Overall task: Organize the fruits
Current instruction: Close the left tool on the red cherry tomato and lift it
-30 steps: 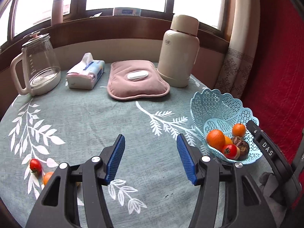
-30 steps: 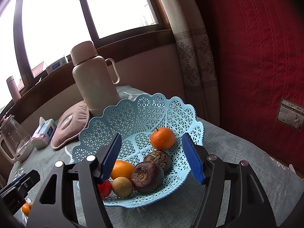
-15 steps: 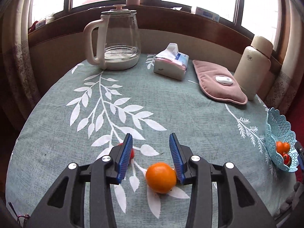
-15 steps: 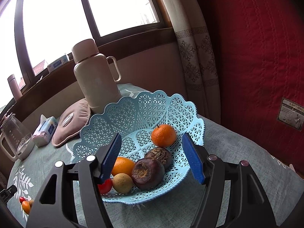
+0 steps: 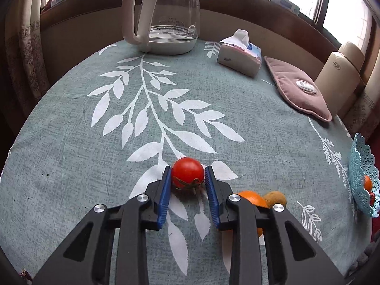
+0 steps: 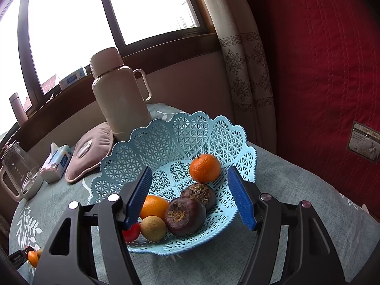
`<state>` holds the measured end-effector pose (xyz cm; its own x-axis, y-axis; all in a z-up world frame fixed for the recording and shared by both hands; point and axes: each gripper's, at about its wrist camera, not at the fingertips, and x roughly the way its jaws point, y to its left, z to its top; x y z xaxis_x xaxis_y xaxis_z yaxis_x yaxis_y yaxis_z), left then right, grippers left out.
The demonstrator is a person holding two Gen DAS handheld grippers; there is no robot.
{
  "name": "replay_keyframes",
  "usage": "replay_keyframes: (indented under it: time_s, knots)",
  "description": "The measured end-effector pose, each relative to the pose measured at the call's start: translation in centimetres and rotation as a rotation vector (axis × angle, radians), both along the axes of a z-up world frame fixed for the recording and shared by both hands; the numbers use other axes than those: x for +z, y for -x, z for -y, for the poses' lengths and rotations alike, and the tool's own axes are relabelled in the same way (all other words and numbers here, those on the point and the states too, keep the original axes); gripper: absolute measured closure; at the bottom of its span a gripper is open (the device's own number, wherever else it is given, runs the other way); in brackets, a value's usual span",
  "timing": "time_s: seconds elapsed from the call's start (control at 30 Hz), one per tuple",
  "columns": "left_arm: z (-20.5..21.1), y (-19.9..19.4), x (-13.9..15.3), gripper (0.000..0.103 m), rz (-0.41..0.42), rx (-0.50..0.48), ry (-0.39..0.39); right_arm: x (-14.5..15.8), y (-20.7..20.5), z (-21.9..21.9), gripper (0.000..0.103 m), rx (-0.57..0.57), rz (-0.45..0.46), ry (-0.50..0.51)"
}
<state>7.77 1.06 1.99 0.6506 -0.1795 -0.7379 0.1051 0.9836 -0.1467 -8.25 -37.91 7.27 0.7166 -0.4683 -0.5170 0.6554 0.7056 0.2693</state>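
My left gripper (image 5: pixel 187 178) is shut on a red tomato (image 5: pixel 187 171) that rests on the leaf-patterned tablecloth (image 5: pixel 118 166); both blue pads (image 5: pixel 166 190) press its sides. An orange (image 5: pixel 251 197) and a small brown fruit (image 5: pixel 275 197) lie just right of it, partly hidden behind the right finger. My right gripper (image 6: pixel 190 197) hangs open above the near rim of the light blue lattice basket (image 6: pixel 180 137). In the basket lie a mandarin (image 6: pixel 204 167), an orange (image 6: pixel 154 206), two dark purple fruits (image 6: pixel 185 216), a yellowish round fruit (image 6: pixel 153 228) and a red tomato (image 6: pixel 131 234).
A glass kettle (image 5: pixel 166 14) stands at the table's far side, with a tissue pack (image 5: pixel 239 57), a pink heat pad (image 5: pixel 299 90) and a beige thermos (image 6: pixel 118 95) to its right. Red padded upholstery (image 6: pixel 320 71) rises right of the basket.
My left gripper swung left from the basket side, came down over the loose fruits and closed on the red tomato. The right gripper held still over the basket.
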Motion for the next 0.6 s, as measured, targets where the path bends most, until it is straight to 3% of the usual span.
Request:
replay_keyframes:
  time_s: [0.3,0.6]
  knots:
    - [1.8,0.6,2.1,0.076,0.054,-0.03,0.003,0.0,0.1,-0.1,0.035,-0.008,0.01,0.008]
    - [11.4,1.9,5.6,0.076,0.127,-0.252,0.041,0.1,0.4,0.1,0.035,-0.017,0.018,0.001]
